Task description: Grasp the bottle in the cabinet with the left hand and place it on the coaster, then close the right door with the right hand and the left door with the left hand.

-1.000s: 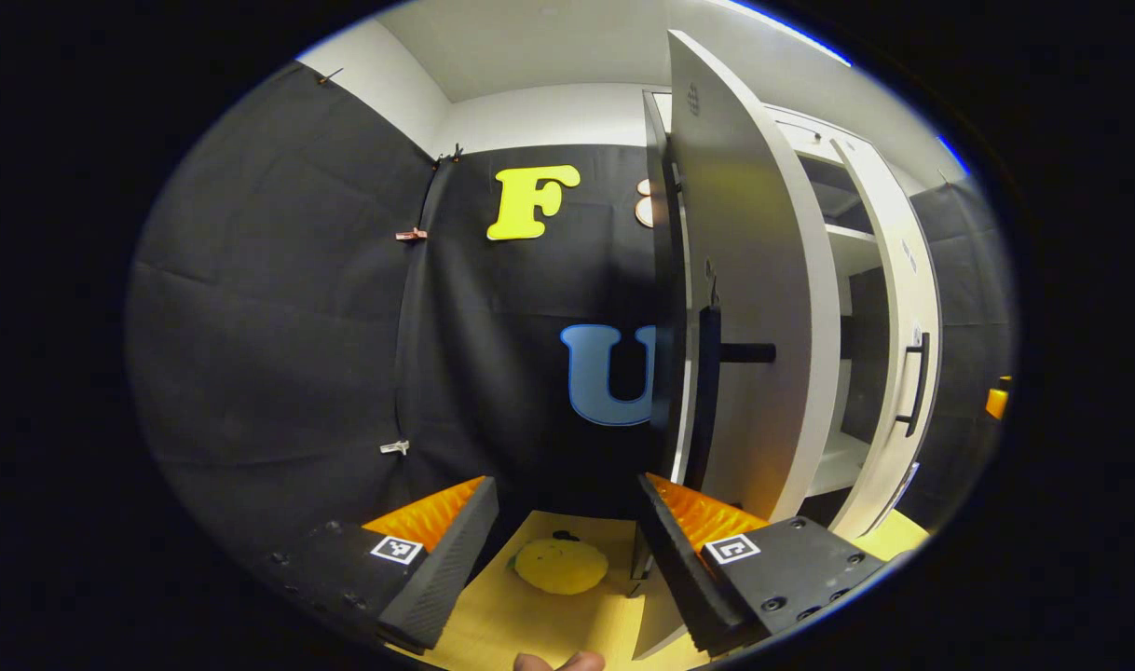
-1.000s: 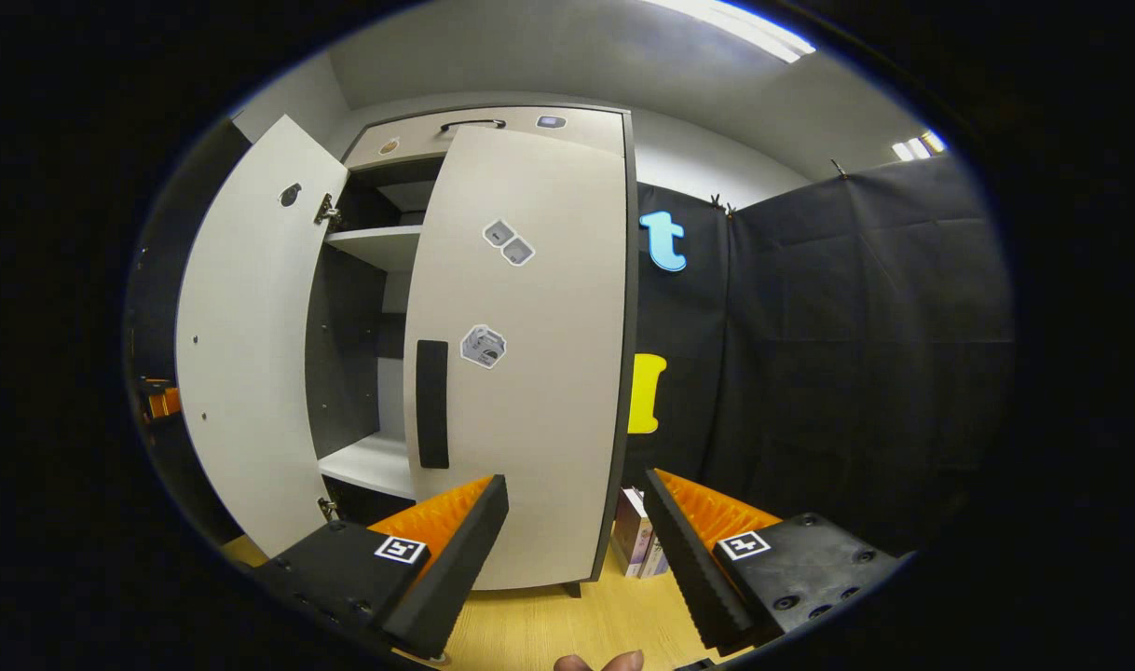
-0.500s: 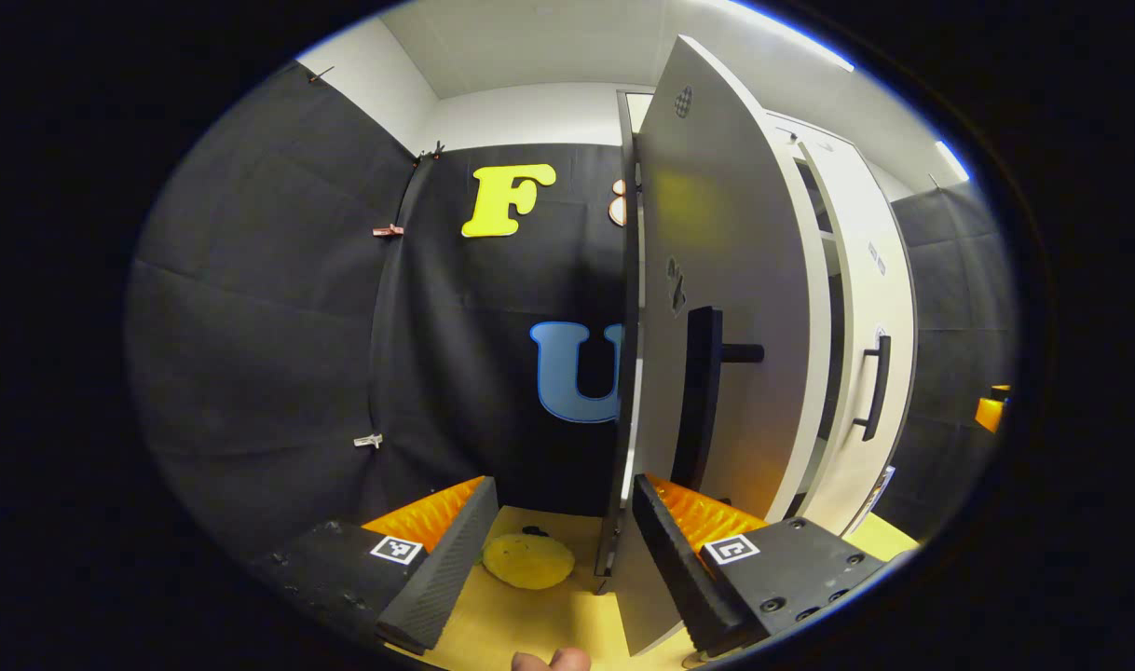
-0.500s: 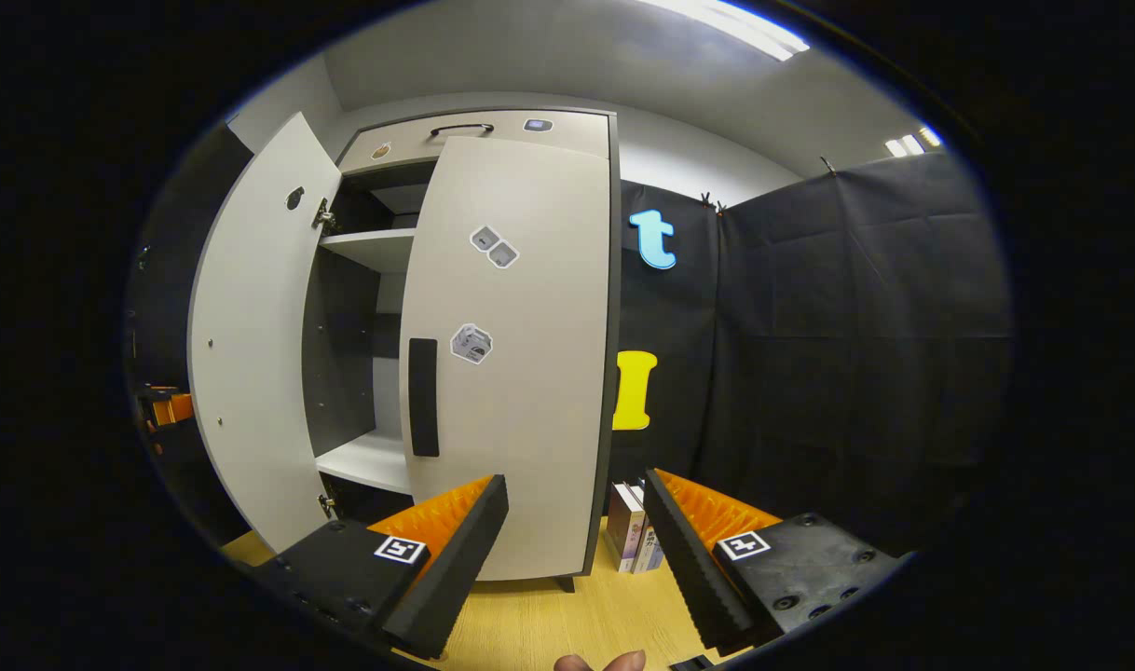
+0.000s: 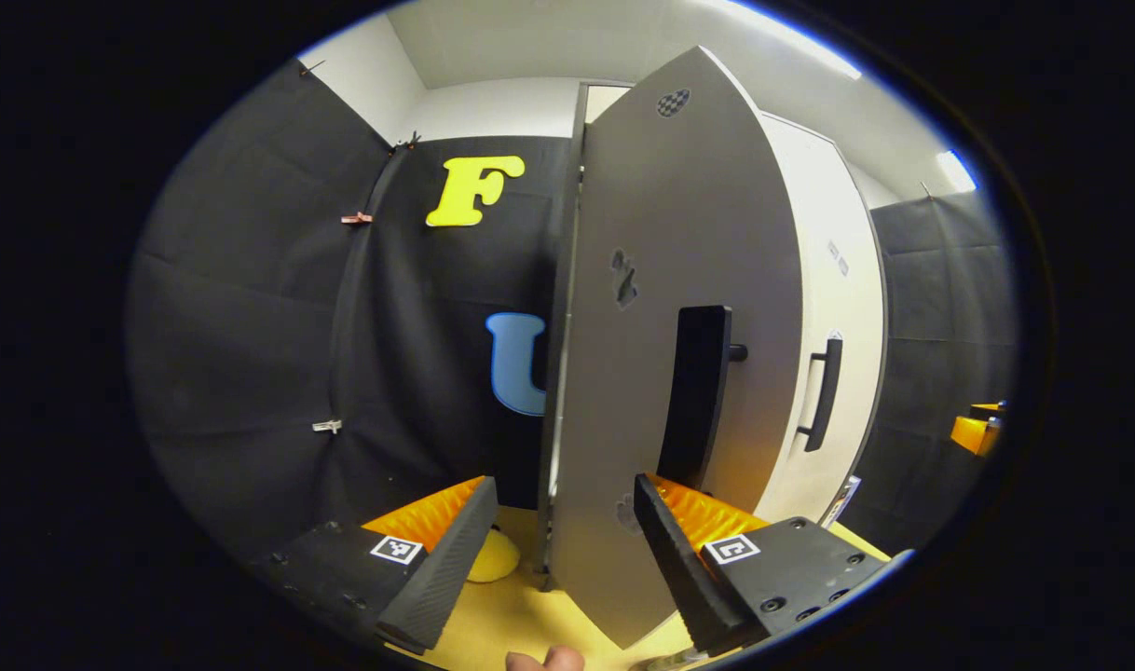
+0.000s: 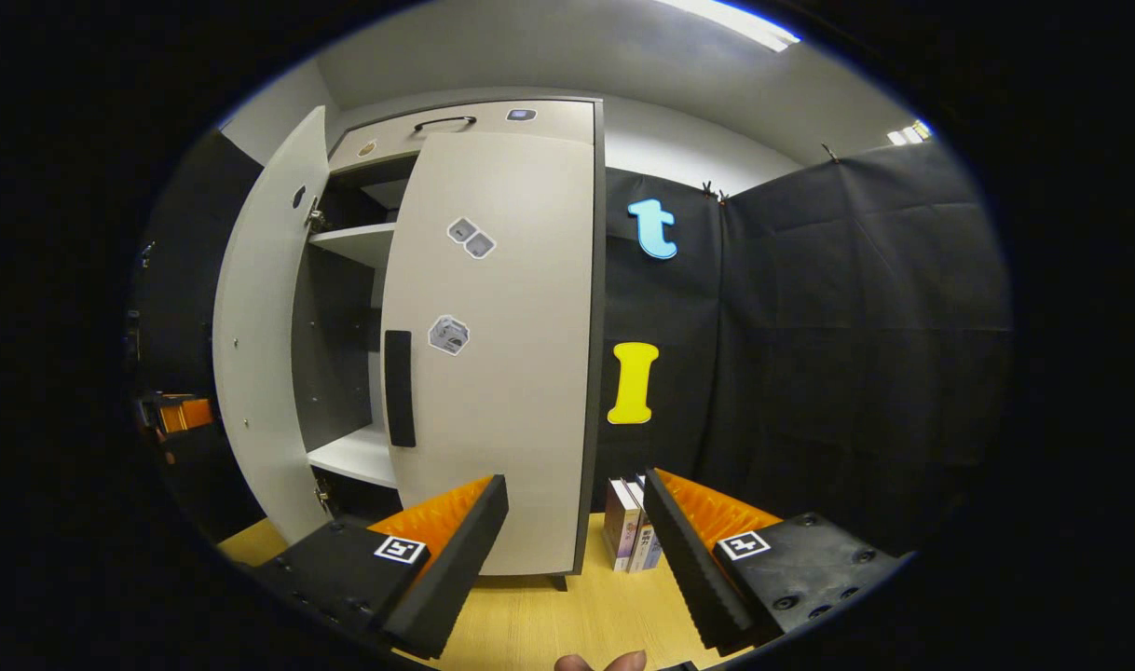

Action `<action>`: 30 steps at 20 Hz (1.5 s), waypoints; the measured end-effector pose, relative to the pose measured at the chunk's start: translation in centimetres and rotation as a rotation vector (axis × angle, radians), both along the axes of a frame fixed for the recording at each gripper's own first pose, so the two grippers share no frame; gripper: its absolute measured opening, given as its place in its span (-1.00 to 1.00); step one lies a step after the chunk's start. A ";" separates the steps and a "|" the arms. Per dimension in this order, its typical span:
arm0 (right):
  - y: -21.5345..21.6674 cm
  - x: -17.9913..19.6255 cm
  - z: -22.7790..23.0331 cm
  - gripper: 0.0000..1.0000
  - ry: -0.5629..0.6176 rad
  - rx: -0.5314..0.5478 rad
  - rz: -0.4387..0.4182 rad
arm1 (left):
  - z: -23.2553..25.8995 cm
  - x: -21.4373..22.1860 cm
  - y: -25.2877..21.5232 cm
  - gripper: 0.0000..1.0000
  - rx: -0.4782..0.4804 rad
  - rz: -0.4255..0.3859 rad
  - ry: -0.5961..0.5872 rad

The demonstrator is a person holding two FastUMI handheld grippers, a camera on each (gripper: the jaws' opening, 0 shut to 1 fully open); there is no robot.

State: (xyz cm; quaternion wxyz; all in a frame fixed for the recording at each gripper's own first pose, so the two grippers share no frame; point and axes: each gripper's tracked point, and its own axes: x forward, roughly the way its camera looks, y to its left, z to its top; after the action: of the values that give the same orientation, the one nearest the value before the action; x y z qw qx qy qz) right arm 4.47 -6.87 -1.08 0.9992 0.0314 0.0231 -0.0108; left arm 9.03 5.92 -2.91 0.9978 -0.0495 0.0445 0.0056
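Now, in the left gripper view, a yellow round object [image 5: 491,557] lies on the wooden floor [image 5: 521,620] at far left, partly hidden behind the left finger. The left gripper [image 5: 560,548] is spread wide, holding nothing, and the left door [image 5: 665,308] stands just ahead of it, partly ajar, its dark handle [image 5: 696,396] above the right finger (whether that finger touches the panel, I cannot tell). Further right sits the right door [image 5: 833,308], flush against the cabinet. Over in the right gripper view, that left door [image 6: 265,308] hangs ajar at left, bare shelves [image 6: 353,244] showing in the gap. The right door [image 6: 502,317] is shut. The right gripper [image 6: 575,550] gapes wide, empty, well apart from it. Books [image 6: 628,536] stand at the cabinet's right foot. No telling where the bottle is.
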 end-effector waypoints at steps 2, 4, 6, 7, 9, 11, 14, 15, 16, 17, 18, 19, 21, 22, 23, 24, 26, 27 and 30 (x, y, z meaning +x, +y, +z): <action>-0.8 0.3 0.1 0.94 -0.004 -0.007 -0.002 | -0.1 1.0 -1.7 0.89 0.007 -0.019 0.006; -1.6 0.6 0.2 0.94 -0.006 -0.007 -0.006 | -0.1 2.2 -3.8 0.89 0.009 -0.047 0.010; -2.0 0.8 0.3 0.94 -0.012 0.003 -0.007 | -0.1 3.5 -6.0 0.89 0.016 -0.070 0.008; -2.2 1.0 0.3 0.94 -0.013 0.002 -0.006 | -0.1 4.0 -6.9 0.89 0.027 -0.068 0.005; -2.5 1.2 0.3 0.94 -0.013 -0.003 -0.003 | -0.2 5.1 -8.1 0.83 0.047 -0.061 -0.006; -2.6 1.5 0.3 0.95 -0.012 0.002 0.002 | -0.4 6.0 -8.7 0.83 0.034 -0.056 -0.013; -3.0 1.9 0.0 0.94 -0.010 -0.001 0.011 | -0.4 6.7 -9.4 0.83 0.011 -0.047 -0.018; -3.0 2.0 -0.1 0.94 -0.008 -0.001 0.015 | -0.4 7.1 -9.6 0.83 0.014 -0.044 -0.017; -3.0 2.1 0.0 0.94 -0.006 0.000 0.017 | -0.3 7.3 -9.7 0.89 0.019 -0.042 -0.016; -2.9 2.2 0.1 0.94 -0.008 0.003 0.021 | -0.4 7.6 -9.9 0.83 0.025 -0.040 -0.016; -2.9 2.3 -0.1 0.94 -0.009 0.004 0.023 | -0.4 7.8 -10.2 0.89 0.028 -0.039 -0.018; -2.8 2.5 -0.1 0.94 -0.008 0.006 0.027 | -0.4 8.0 -10.2 0.83 0.027 -0.040 -0.020; -2.6 2.5 -0.2 0.94 -0.007 0.008 0.031 | -0.6 8.4 -10.3 0.89 0.016 -0.047 -0.017; -2.5 2.6 0.0 0.95 -0.008 0.010 0.032 | -0.5 8.4 -10.5 0.83 0.013 -0.048 -0.017; -2.4 2.6 0.0 0.95 -0.009 0.013 0.032 | -0.6 8.4 -10.4 0.89 0.013 -0.047 -0.018; -2.3 2.6 0.0 0.94 -0.010 0.015 0.033 | -0.5 8.4 -10.4 0.89 0.014 -0.045 -0.020; -2.1 2.5 0.1 0.95 -0.012 0.016 0.034 | -0.6 8.3 -10.9 0.83 0.008 -0.063 -0.018; -1.9 2.5 0.3 0.95 -0.013 0.015 0.035 | -0.5 8.0 -10.7 0.89 0.007 -0.064 -0.019; -1.0 2.1 0.7 0.94 -0.021 0.019 0.040 | -0.3 6.5 -10.0 0.90 0.013 -0.065 -0.021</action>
State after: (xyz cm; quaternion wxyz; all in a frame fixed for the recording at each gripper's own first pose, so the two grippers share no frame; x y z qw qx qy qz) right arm 6.61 -7.91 -0.40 0.9990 0.0405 0.0136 0.0098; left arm 15.56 -4.09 -3.16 0.9981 -0.0418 0.0356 -0.0270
